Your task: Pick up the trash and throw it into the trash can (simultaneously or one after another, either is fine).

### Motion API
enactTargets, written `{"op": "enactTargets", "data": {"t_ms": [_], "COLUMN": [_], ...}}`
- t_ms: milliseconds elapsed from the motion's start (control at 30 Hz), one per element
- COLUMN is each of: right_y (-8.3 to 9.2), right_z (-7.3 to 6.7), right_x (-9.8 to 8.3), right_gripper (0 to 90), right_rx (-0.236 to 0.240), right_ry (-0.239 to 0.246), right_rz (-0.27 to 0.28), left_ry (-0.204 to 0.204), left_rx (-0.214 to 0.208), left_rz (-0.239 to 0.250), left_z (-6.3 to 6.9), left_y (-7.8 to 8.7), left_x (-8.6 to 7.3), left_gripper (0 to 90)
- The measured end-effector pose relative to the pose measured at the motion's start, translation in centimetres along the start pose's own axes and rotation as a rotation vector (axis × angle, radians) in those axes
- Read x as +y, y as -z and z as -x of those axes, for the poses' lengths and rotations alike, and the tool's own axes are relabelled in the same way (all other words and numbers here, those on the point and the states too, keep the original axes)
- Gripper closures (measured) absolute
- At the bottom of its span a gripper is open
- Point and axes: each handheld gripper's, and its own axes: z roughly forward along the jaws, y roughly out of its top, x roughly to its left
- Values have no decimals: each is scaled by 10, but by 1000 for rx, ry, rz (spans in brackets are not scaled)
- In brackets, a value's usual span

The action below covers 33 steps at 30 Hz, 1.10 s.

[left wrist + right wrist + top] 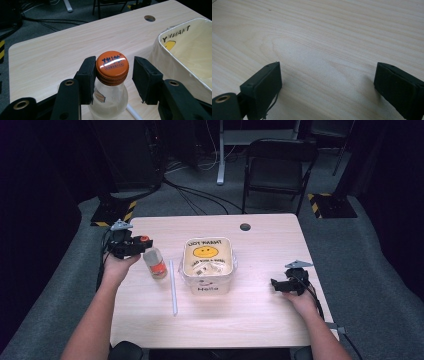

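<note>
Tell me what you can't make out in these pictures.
- Bottle: its base is cut off by the bottom edge of the left gripper view; in the high view its label is too small to read.
- Cap: one jaw touches it, a gap shows at the other; the small print is blurred.
- Tub: the items inside are too small in the high view; the left gripper view's right edge cuts it off.
- Right gripper: jaws wide apart over bare table.

Bottle (155, 262): small, clear, whitish inside, red-orange label band; upright on the tabletop (250, 315), just left of the tub.
Cap (112, 65): orange, dark print on top, screwed on.
Straw (173, 287): white, thin, flat on the tabletop between bottle and tub.
Tub (208, 265): square, translucent, yellow smiley printed inside, open top.
</note>
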Motion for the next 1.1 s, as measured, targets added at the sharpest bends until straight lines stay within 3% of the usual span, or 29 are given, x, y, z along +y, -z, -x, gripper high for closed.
{"op": "enactTargets", "data": {"t_ms": [367, 600, 833, 933, 1100], "right_y": [0, 0, 0, 0, 0], "right_z": [0, 0, 0, 0, 0], "right_x": [0, 0, 0, 0, 0], "right_gripper": [70, 70, 70, 70, 70], "right_rx": [1, 5, 5, 4, 5], "right_ry": [0, 4, 5, 6, 6], "right_rz": [0, -1, -1, -2, -2], "left_ry": [9, -27, -23, -17, -40], "left_rx": [14, 18, 26, 31, 41], "left_rz": [6, 21, 10, -17, -34], "left_z": [-2, -1, 0, -1, -2], "left_y": [-5, -5, -4, -2, 5], "left_x": [-3, -3, -1, 2, 6], "left_gripper": [606, 624, 627, 627, 628]}}
